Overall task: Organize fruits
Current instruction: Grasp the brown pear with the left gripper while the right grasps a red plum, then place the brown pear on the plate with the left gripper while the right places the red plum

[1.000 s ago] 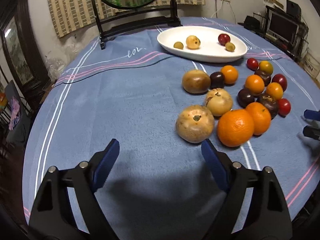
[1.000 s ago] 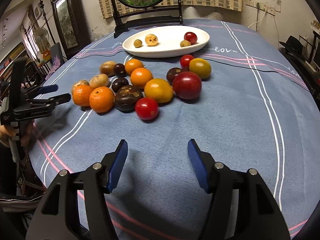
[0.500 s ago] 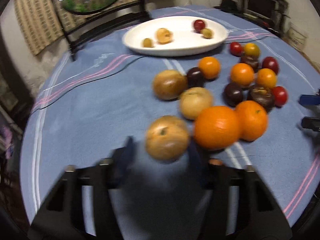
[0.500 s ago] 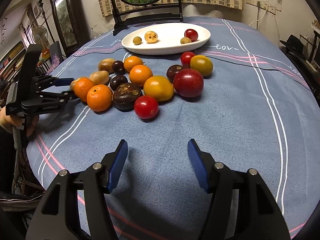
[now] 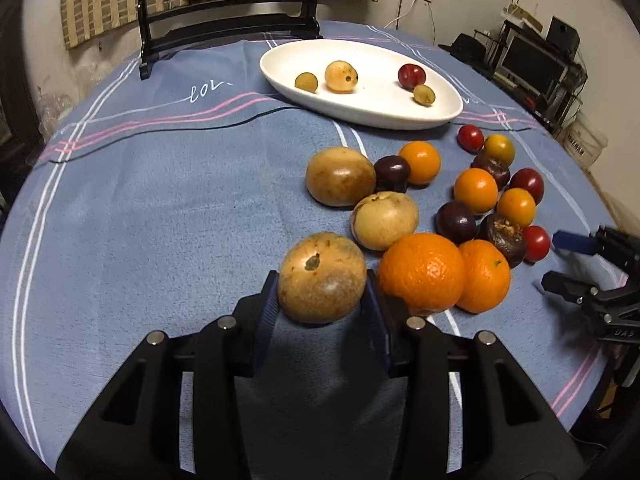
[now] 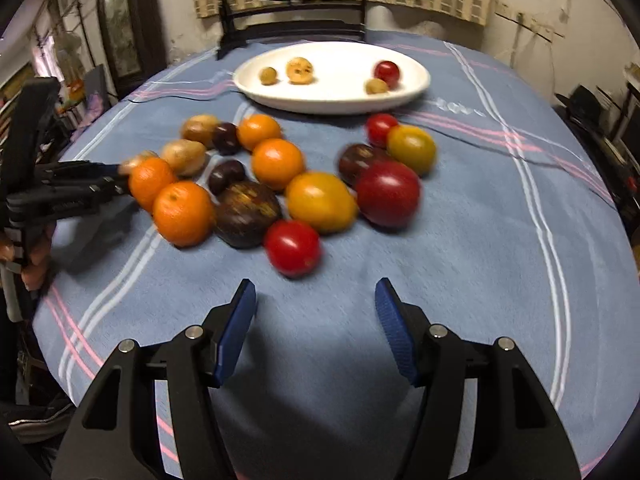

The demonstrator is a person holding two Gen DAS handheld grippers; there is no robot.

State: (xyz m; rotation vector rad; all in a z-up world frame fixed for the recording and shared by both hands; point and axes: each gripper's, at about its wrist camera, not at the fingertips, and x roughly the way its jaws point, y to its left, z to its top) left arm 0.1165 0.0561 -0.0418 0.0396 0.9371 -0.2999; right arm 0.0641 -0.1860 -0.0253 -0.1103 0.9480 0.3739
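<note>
My left gripper (image 5: 322,285) is shut on a round brown fruit (image 5: 322,276), one blue pad pressed on each side. It touches a big orange (image 5: 422,270) on its right, the nearest of a cluster of several oranges, tomatoes and dark fruits. A white oval plate (image 5: 360,115) at the back holds several small fruits. My right gripper (image 6: 315,292) stands open over bare cloth, with a red tomato (image 6: 293,247) just ahead of its tips. The right wrist view shows the plate (image 6: 320,106) behind the cluster and the left gripper (image 6: 114,178) at the left.
A blue striped cloth (image 5: 160,208) covers the round table. A dark wooden stand (image 5: 228,24) with a round panel rises behind the plate. The right gripper (image 5: 568,260) shows at the cluster's right edge. Shelves and furniture ring the table.
The left gripper moved forward around the nearest brown fruit and closed on it. The right gripper drifted toward the cluster, with the same jaw gap.
</note>
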